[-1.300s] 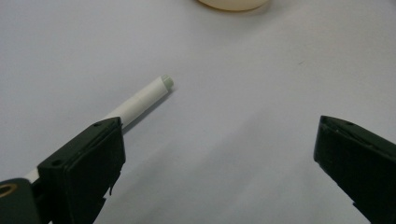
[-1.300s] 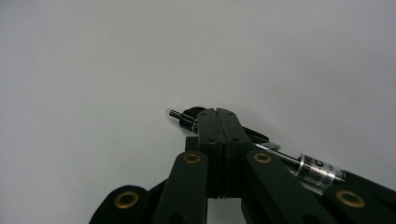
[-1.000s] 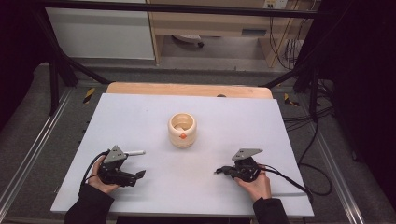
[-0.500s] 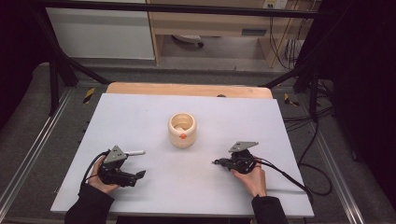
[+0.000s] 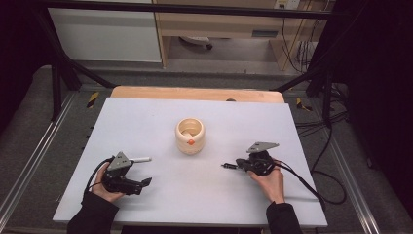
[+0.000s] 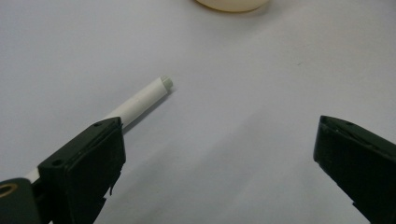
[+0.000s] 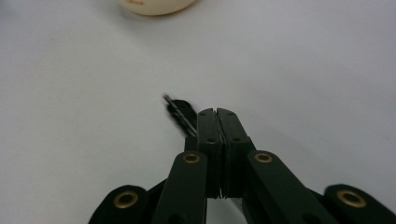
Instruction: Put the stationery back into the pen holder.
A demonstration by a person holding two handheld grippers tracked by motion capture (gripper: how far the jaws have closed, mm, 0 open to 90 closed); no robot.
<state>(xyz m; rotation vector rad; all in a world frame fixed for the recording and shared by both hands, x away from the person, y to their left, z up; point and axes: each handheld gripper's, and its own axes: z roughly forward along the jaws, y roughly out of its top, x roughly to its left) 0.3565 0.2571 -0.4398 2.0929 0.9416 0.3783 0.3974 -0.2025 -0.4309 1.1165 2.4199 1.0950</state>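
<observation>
A cream round cup with an orange spot stands mid-table; its base edges in at the top of the left gripper view and of the right gripper view. My left gripper rests near the front left, jaws wide open. A white stick lies on the table right beside its left jaw, not between the jaws. My right gripper is shut, with a thin black pen poking out towards the cup.
The pale table top has a wooden strip along its far edge. The right gripper's cable trails off to the right. Metal rails and dark floor surround the table.
My right gripper has moved forward and a little left, towards the cup, carrying the black pen with it. The left gripper and the white stick have stayed put.
</observation>
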